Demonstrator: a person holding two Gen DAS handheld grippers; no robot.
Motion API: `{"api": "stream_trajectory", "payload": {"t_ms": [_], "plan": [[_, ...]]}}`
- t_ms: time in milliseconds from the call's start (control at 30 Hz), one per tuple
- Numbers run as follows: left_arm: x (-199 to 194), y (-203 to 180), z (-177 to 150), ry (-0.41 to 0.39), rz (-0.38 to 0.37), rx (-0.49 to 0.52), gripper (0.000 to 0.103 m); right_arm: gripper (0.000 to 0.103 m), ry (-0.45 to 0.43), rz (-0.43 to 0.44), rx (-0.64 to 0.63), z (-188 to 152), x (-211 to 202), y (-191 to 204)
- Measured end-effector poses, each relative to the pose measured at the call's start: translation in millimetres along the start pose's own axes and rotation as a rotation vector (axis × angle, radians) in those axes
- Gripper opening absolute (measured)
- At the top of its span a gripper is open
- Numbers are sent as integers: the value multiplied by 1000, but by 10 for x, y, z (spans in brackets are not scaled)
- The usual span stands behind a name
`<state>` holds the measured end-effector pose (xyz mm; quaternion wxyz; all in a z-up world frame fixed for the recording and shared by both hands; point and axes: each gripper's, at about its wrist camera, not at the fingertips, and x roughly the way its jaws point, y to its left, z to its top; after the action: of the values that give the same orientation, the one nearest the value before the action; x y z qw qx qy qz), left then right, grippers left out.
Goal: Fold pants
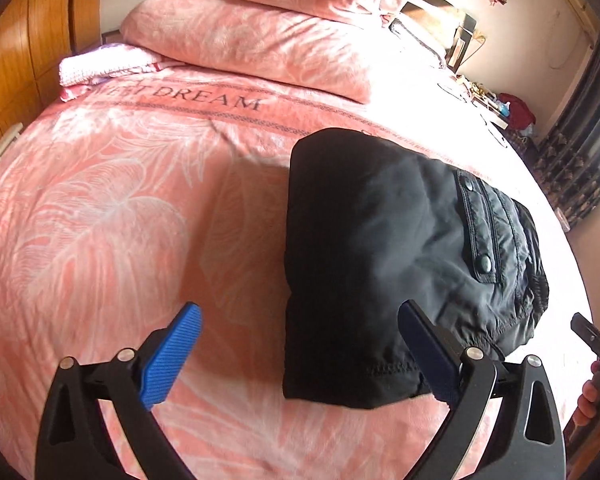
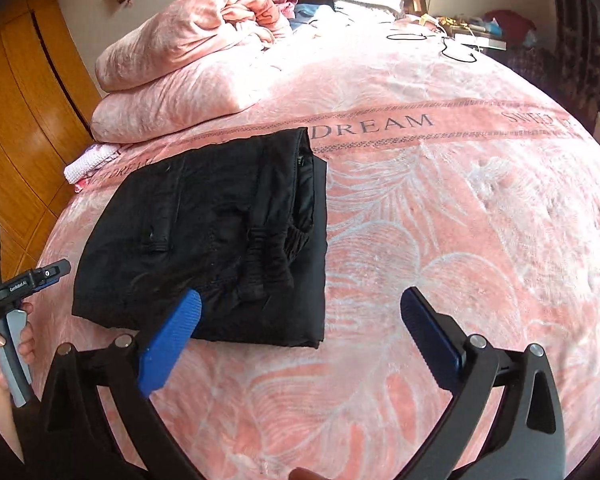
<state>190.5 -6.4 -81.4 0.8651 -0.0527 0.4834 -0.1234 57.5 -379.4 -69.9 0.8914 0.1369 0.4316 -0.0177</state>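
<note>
The pink bedspread [image 2: 440, 208] is noted as soft and uneven, so the folded black pants [image 2: 220, 232], lying as a compact bundle near its middle below the stacked pillows [image 2: 180, 80], could slump or spring open if disturbed. The elastic waistband [image 2: 276, 252] is seen bunched on top, and a loose layer there could be caught by a passing finger. The left gripper [image 1: 300, 356] and right gripper [image 2: 300, 336] are both spread wide and empty, clear of the cloth.
</note>
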Motion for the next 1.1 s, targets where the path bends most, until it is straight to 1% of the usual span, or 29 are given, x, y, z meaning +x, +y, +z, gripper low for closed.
{"api": "stream_trajectory", "payload": {"t_ms": [67,200,267,333,433,533,600,667,733,900,1100], "plan": [[-101,-70,-52,-2,10,4,99,100,-8,10,5,-37,-104,161],[-196,-191,-140,-4,41,17,99,100,-8,-29,-13,-103,-287,450],[-288,-248,-210,-5,62,27,99,100,-4,-19,-11,-152,-372,544],[-351,-295,-254,-3,63,32,99,100,-2,1,-10,-189,-448,637],[-500,-362,-332,-8,69,34,99,100,-12,-28,-16,-236,-591,771],[-659,-439,-391,-26,77,58,99,100,-3,-51,-34,-267,-690,894],[-757,-478,-417,-37,78,78,99,100,-24,-82,-57,-287,-787,979],[-858,-500,-435,-54,84,88,99,100,-29,-101,-80,-289,-857,1041],[-941,-505,-445,-70,90,96,99,100,-33,-100,-102,-290,-926,1095],[-1037,-495,-456,-98,132,104,99,100,-47,-92,-126,-282,-1041,1150],[-1013,-542,-478,-90,135,125,99,100,-23,-101,-138,-296,-955,1196]]}}
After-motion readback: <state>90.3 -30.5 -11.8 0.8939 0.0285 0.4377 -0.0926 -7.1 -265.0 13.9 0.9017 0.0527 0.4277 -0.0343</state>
